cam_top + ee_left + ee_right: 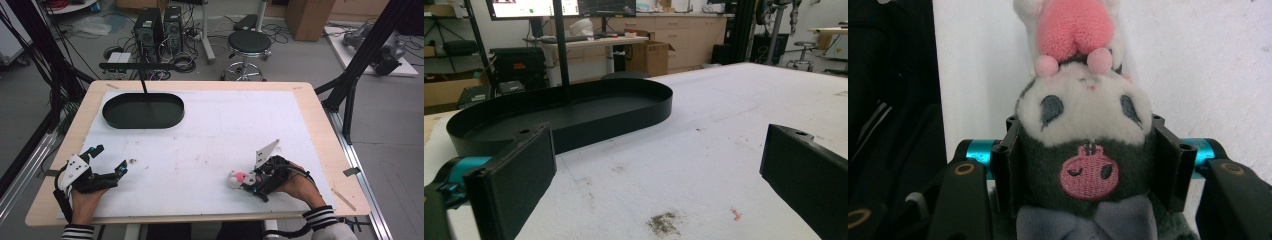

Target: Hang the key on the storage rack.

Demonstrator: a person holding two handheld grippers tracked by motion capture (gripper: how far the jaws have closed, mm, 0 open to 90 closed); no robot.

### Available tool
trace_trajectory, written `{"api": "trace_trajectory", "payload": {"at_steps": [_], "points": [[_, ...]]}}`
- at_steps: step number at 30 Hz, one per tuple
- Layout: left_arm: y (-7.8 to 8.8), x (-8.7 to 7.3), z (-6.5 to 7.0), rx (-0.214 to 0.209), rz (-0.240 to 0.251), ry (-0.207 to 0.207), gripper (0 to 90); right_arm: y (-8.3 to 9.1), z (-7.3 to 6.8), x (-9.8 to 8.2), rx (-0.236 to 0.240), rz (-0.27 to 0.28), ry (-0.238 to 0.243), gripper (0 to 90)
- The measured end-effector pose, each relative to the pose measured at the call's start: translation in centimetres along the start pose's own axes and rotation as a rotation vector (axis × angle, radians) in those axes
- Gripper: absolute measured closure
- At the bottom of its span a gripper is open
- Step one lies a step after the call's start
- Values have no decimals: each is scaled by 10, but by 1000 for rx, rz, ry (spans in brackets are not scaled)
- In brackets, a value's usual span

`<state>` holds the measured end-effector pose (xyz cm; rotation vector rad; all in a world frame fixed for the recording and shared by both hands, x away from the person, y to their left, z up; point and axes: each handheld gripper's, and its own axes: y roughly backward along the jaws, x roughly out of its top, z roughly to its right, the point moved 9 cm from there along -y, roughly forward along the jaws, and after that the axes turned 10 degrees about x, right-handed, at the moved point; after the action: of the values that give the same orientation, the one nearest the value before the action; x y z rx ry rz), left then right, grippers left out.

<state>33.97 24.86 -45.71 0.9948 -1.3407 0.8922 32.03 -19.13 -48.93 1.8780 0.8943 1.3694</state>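
A lab floor strewn with cables and computer towers lies beyond the white-topped table (210,130). At its near right, the right tongs (250,184) are clamped on a small plush toy (239,179), squeezing its grey hood from both sides. The left tongs (110,162) rest spread apart at the near left, holding nothing, a black oval tray (143,110) well beyond them.

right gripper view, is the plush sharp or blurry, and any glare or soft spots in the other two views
Right gripper view: the plush toy is close and mostly sharp, its pink top slightly soft. Left gripper view: the near jaws look soft, the black tray crisp, no glare. High view: even light, faint shadows, edges bowed by the wide lens.
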Motion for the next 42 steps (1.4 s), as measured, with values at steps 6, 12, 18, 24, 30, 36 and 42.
{"api": "trace_trajectory", "payload": {"at_steps": [6, 12, 18, 24, 30, 36, 42], "points": [[0, 0, -1, 0, -4, 7, 20, 0, -2, 1, 6, 2, 0, 440], [1, 1, 2, -29, 9, -9, 20, 5, -6, 12, 0, 39, 26, 441], [1, 12, 5, -82, 28, -7, 20, 17, -8, 27, -13, 111, 53, 441], [-4, 25, 12, -172, -52, -17, 20, 25, -9, 47, -18, 169, 79, 441], [-12, 37, 21, -298, -133, -5, 20, 29, -7, 66, -32, 208, 99, 441], [-18, 54, 31, -362, -153, -71, 20, 35, -8, 84, -40, 262, 127, 441], [-24, 66, 49, -451, -191, -125, 20, 38, -10, 106, -40, 283, 169, 441]]}}
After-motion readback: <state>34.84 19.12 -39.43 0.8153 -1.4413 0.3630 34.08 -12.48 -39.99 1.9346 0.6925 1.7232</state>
